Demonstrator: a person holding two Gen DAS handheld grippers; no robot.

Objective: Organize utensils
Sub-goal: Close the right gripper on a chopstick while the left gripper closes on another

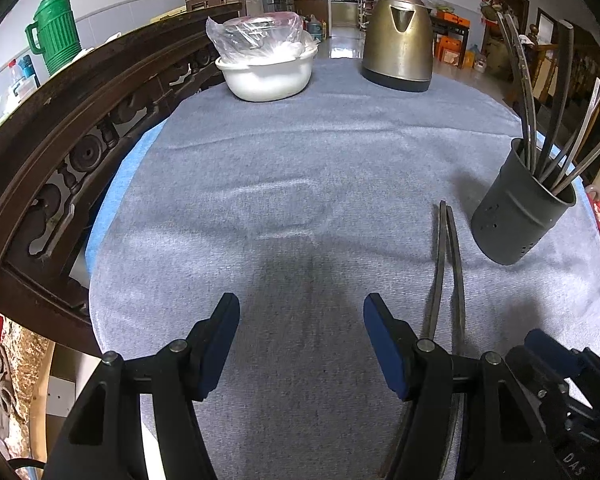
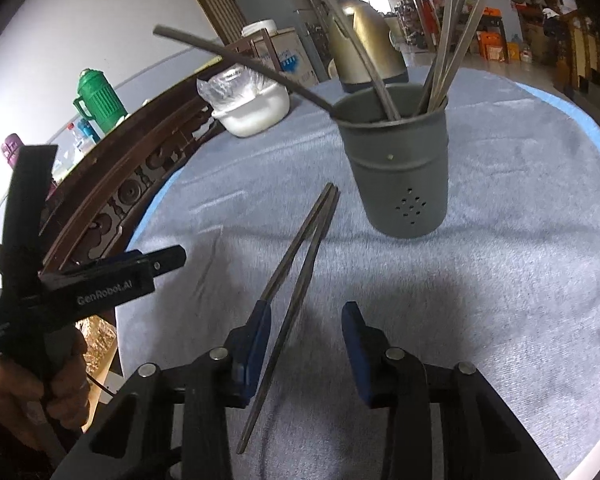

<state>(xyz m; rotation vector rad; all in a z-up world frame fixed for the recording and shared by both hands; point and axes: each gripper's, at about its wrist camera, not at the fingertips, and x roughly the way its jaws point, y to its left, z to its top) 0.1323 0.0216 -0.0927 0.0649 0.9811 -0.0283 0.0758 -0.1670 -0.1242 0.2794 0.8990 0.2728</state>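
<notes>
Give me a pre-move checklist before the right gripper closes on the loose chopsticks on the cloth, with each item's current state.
1. Right gripper open: ok, blue pads apart.
2. Chopsticks between its fingers: cannot tell; one stick lies in the gap, the other runs behind the left pad.
3. Chopsticks lying together on the cloth: ok, far tips touch and near ends spread slightly.
4. Holder upright, with room: ok, standing, several utensils leaning inside, opening partly free.
5. Left gripper out of the way: ok, open, empty, beside the chopsticks.
6. Kettle and bowl clear of the path: ok, both at the far edge.
</notes>
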